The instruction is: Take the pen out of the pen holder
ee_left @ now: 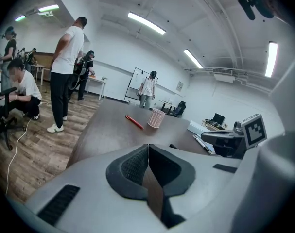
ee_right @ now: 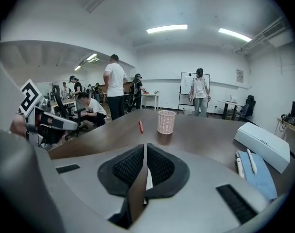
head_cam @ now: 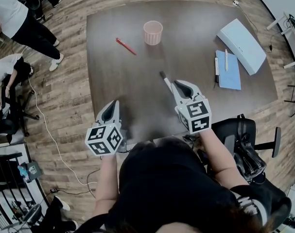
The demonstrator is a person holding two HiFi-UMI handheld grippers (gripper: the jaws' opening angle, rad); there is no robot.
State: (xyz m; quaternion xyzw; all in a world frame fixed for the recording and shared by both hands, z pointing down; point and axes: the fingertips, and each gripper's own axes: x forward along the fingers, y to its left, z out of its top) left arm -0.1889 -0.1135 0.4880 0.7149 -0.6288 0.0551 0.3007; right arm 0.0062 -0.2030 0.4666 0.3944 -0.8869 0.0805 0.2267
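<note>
Right hand-held gripper (head_cam: 176,85): clamped on slim white pen (head_cam: 165,80)
Left hand-held gripper (head_cam: 111,109): jaws together
Far from us: pink mesh pen holder (head_cam: 153,32), red pen (head_cam: 125,46) left

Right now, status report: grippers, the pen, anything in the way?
Left gripper shut, empty. Right gripper shut on white pen, away from pink pen holder. Red pen lies on table left of holder. Nothing in the way.
</note>
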